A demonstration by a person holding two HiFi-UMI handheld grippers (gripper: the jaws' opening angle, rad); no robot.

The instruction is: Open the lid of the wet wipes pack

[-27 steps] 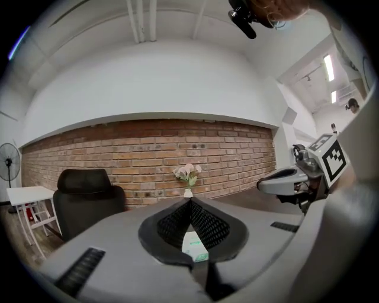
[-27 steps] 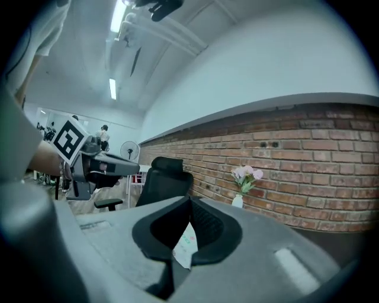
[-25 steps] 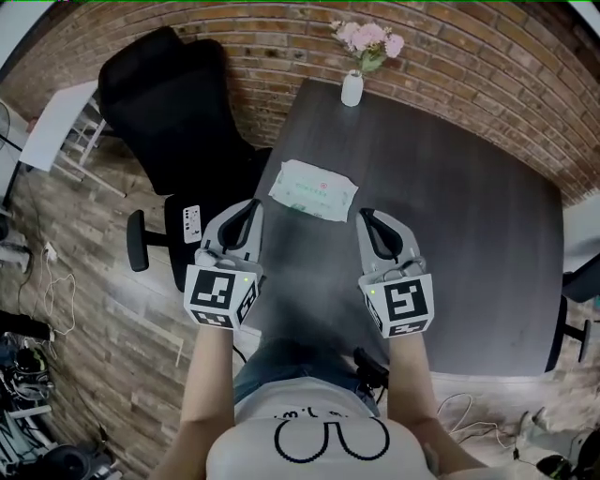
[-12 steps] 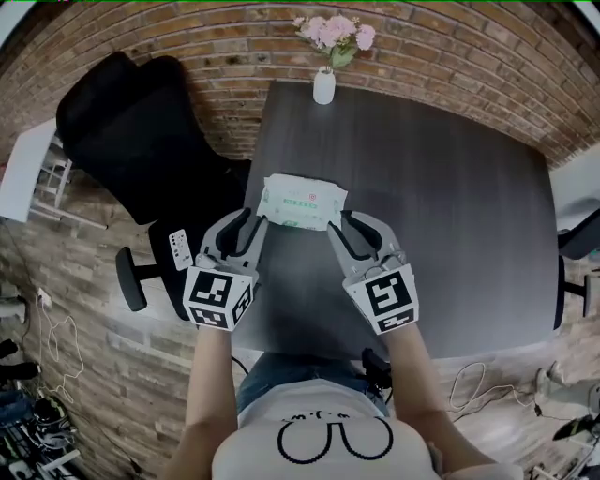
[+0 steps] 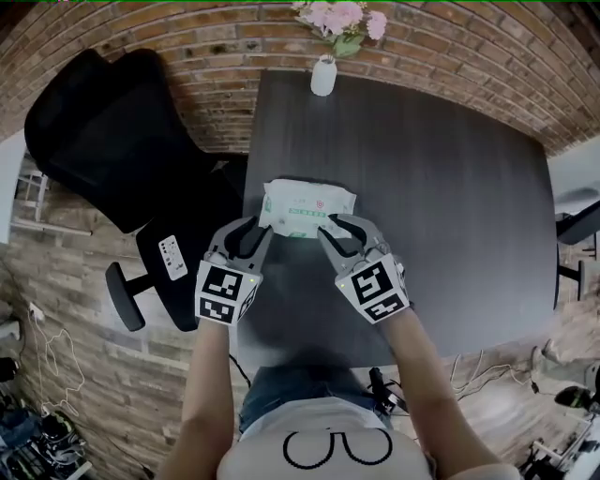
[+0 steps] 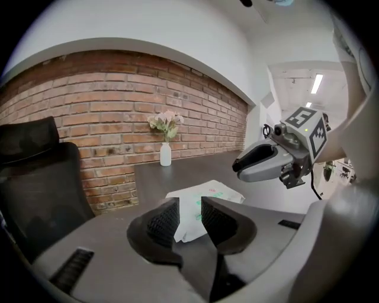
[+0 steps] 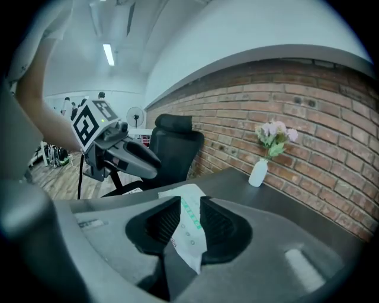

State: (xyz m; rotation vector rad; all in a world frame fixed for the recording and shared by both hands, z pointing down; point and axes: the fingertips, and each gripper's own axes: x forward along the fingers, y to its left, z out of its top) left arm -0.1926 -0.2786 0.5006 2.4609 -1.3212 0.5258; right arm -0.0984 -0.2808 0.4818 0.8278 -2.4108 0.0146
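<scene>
Head view, pack: wet wipes pack point(image 5: 307, 208) flat on the dark table point(image 5: 441, 187), close to the table's left edge.
Head view, left gripper: left gripper point(image 5: 261, 228) at the near left corner of the pack, jaws apart, tips just beside the pack's edge.
Head view, right gripper: right gripper point(image 5: 325, 227) at the near right part of the pack, jaws apart; contact with the pack not possible to tell.
Head view, surroundings: white vase point(image 5: 323, 77) with pink flowers point(image 5: 342, 17) at the far table edge, by the brick wall point(image 5: 187, 47); black chair point(image 5: 112, 141) left of the table.
Left gripper view, jaws: wide apart, just been opening, pressing on nothing; a corner of the pack point(image 6: 204, 198) seen in the gap between the pads.
Left gripper view, other tool: right gripper point(image 6: 240, 167) at the right, above the table.
Right gripper view, jaws: apart with a clear gap, just been opening, gripping nothing; end of the pack point(image 7: 186, 204) seen in the gap.
Right gripper view, other tool: left gripper point(image 7: 151, 168) at the left, in front of the chair point(image 7: 172, 148).
</scene>
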